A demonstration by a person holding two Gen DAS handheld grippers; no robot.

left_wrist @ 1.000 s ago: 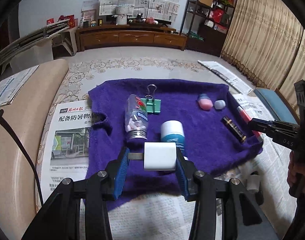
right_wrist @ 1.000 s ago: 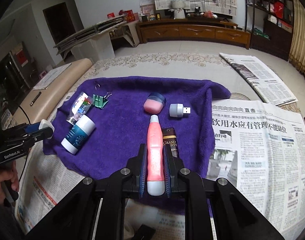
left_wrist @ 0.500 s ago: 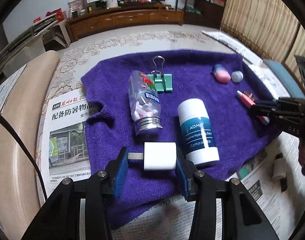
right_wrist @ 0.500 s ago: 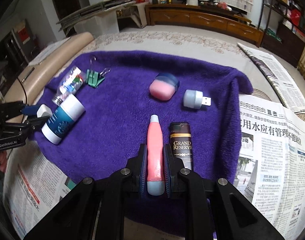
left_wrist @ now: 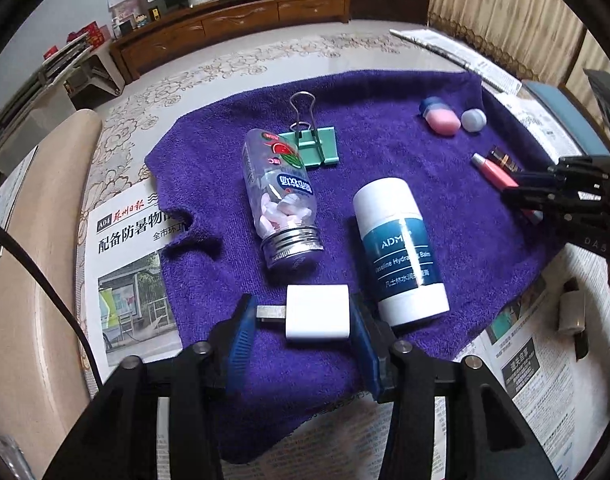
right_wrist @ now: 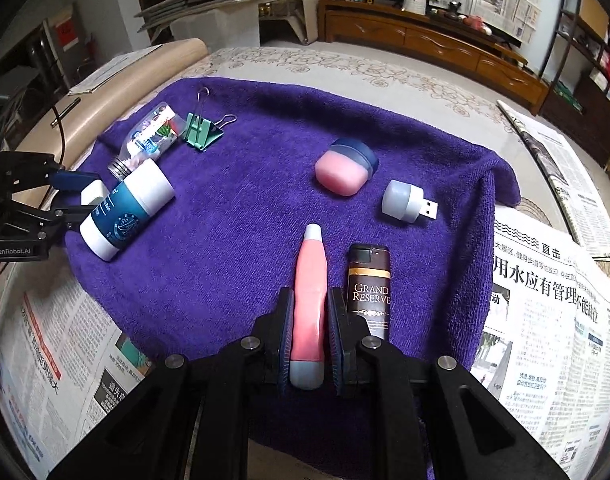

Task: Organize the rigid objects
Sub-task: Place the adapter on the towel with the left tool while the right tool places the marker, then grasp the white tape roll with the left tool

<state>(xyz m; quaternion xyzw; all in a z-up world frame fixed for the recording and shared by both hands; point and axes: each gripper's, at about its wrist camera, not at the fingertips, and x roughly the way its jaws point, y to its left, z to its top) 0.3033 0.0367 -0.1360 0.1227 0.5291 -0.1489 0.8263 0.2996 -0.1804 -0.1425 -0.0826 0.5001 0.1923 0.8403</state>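
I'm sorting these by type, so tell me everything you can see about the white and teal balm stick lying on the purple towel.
The balm stick is a fat, smooth plastic-looking cylinder with white ends and a teal label band printed ADM and Vaseline Hydrating Balm. It looks closed and lies on its side on the purple towel. The pill bottle lies beside it. The left claw, shut on a white charger, sits right by its near end; whether they touch cannot be told.
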